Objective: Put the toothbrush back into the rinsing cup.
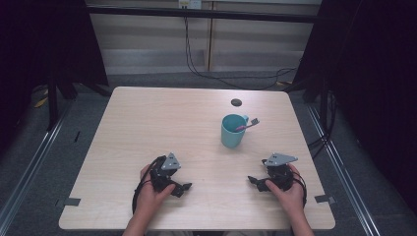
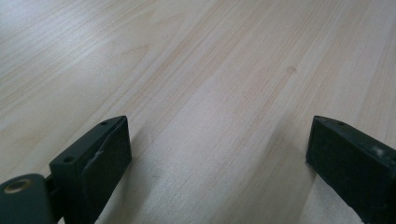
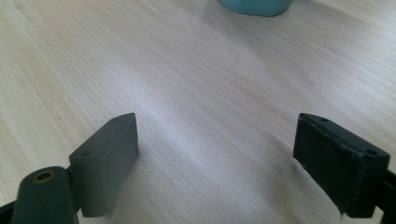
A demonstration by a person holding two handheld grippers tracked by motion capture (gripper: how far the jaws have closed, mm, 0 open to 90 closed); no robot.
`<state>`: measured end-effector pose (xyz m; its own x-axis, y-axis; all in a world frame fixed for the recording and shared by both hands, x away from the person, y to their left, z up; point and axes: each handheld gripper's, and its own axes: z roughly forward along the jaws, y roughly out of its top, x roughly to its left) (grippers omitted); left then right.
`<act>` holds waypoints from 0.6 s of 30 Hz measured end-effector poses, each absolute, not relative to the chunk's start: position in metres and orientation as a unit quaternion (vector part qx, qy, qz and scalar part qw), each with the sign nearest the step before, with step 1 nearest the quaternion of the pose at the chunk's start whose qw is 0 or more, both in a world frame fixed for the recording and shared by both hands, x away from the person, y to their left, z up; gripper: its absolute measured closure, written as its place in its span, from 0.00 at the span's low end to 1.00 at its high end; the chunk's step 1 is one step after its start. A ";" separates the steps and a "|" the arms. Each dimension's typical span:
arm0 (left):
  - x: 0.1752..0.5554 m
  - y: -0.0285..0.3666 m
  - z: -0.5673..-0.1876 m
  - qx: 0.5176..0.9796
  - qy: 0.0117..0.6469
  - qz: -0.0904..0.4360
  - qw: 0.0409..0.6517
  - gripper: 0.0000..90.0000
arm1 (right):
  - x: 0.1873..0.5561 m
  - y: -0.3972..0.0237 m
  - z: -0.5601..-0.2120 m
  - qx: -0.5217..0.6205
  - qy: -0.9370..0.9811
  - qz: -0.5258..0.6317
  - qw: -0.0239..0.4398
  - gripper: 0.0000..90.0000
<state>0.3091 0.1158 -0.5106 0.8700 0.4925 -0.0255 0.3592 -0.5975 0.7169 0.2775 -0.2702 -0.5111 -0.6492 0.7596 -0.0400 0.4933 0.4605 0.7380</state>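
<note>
A teal cup [image 1: 232,131] stands upright right of the table's middle, with a pink-headed toothbrush [image 1: 247,126] leaning out over its right rim. My left gripper [image 1: 183,188] rests near the front edge at left, held by a hand, its jaws wide apart over bare wood [image 2: 219,149]. My right gripper [image 1: 255,182] rests near the front edge at right, also open, with nothing between its jaws [image 3: 217,154]. The cup's base [image 3: 254,6] shows at the top of the right gripper view, well ahead of the jaws.
The light wooden table [image 1: 147,123] has a small dark round hole [image 1: 236,102] behind the cup. Grey tape tabs [image 1: 72,201] mark the front corners. Black cables [image 1: 231,78] hang at the back wall, and dark curtains flank both sides.
</note>
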 end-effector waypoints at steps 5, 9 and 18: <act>0.309 0.116 -0.511 0.889 0.239 0.088 0.380 0.07 | 0.278 -0.272 -0.511 0.375 0.835 0.358 0.184 0.15; 0.309 0.116 -0.511 0.889 0.240 0.088 0.379 0.07 | 0.281 -0.275 -0.512 0.396 0.830 0.360 0.159 0.15; 0.309 0.116 -0.511 0.889 0.239 0.088 0.380 0.07 | 0.281 -0.275 -0.512 0.397 0.829 0.360 0.159 0.15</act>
<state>0.3090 0.1158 -0.5107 0.8699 0.4926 -0.0251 0.3590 -0.5973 0.7172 0.2810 -0.2753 -0.5122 -0.6335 0.7734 0.0216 0.5442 0.4255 0.7231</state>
